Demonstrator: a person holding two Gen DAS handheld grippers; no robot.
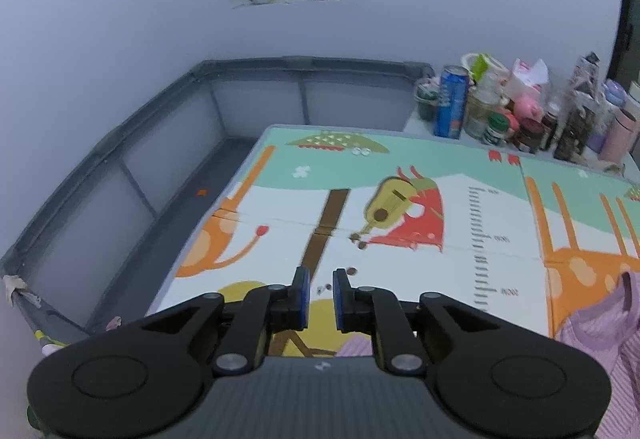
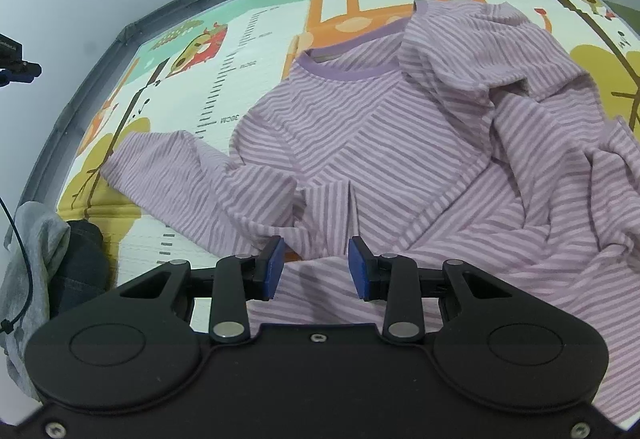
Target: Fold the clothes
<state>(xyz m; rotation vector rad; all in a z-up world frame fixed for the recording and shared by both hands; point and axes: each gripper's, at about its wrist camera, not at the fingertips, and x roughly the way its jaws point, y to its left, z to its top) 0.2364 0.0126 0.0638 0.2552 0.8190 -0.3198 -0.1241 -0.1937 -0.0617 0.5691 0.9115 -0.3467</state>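
Lilac-striped, the shirt (image 2: 400,143) was spread rumpled on the play mat (image 2: 248,51) for folding — the right tongs (image 2: 316,267) were held part-open and empty above its hem, the left tongs (image 1: 318,299) narrowly parted, nothing gripped.

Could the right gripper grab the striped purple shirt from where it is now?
Probably yes. The right gripper hangs just above the striped purple shirt, jaws apart with nothing between them, and the shirt lies uncovered on the play mat. Nothing blocks a short move down onto the fabric.
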